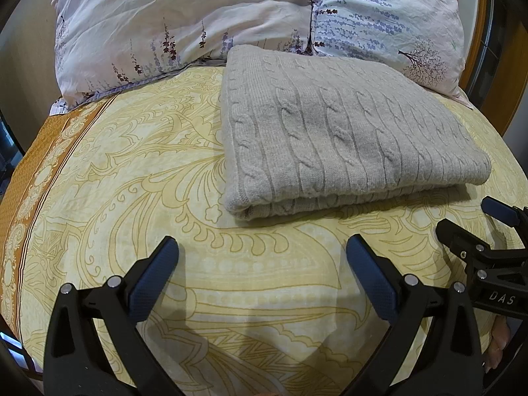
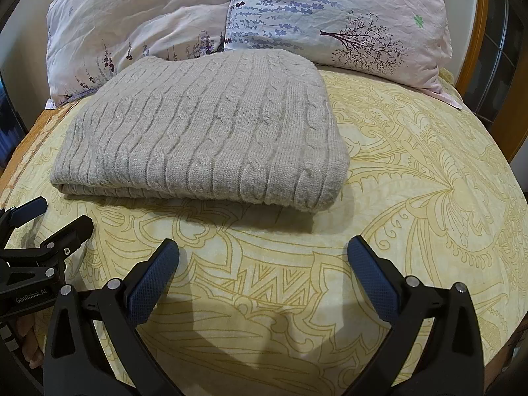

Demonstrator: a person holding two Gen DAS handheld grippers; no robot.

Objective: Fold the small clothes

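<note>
My left gripper [image 1: 262, 250] and my right gripper [image 2: 263, 250] hover side by side over the yellow patterned bedsheet [image 1: 138, 171], each with its blue-padded fingers spread wide and nothing between them. Just beyond both lies the grey cable-knit sweater [image 1: 343, 132], folded into a neat rectangle flat on the sheet, apart from either gripper. Behind the sweater, touching its far edge, two floral pillows [image 2: 184, 13] lean at the head of the bed.

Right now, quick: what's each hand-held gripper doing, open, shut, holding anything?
Left hand-held gripper: open, empty, over the bedsheet short of the folded grey sweater.
Right hand-held gripper: open, empty.
</note>
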